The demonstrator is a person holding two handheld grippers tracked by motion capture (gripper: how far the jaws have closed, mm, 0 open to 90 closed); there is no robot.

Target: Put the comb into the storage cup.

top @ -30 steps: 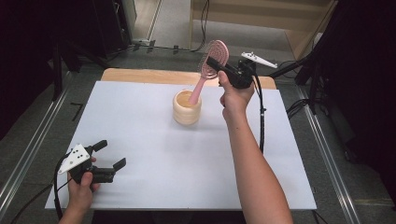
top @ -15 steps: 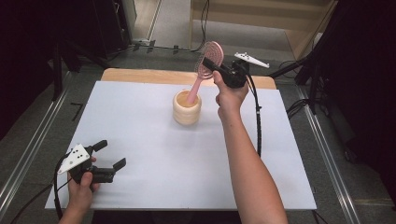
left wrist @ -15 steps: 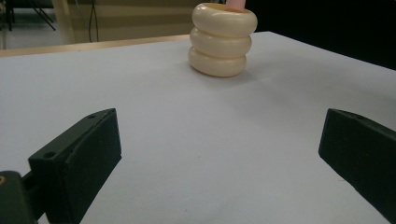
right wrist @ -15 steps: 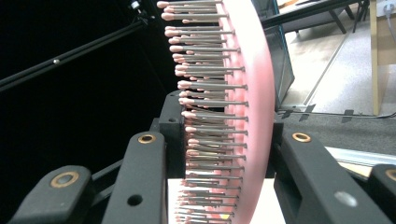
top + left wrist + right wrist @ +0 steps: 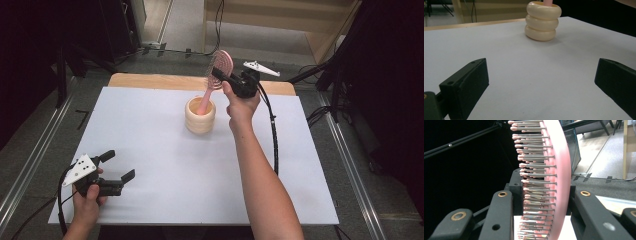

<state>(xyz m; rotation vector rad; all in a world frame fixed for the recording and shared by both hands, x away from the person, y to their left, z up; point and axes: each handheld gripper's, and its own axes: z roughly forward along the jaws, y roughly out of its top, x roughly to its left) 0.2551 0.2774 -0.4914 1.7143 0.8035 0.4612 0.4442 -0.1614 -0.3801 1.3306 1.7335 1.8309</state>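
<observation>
A pink hairbrush stands tilted, its handle reaching down into a cream ringed cup at the middle back of the white table. My right gripper is shut on the brush's head, bristles facing left; in the right gripper view the brush sits between the fingers. My left gripper rests open near the front left corner, holding nothing. The left gripper view has its open gripper facing the cup, with the pink handle poking out of it.
A black cable trails from the right gripper along the forearm over the table's right half. A wooden strip borders the table's far edge. Metal rails run along both sides, and dark stands are behind.
My right hand has brought the brush down and slightly left, so its handle sits deeper in the cup. The left gripper has stayed put.
</observation>
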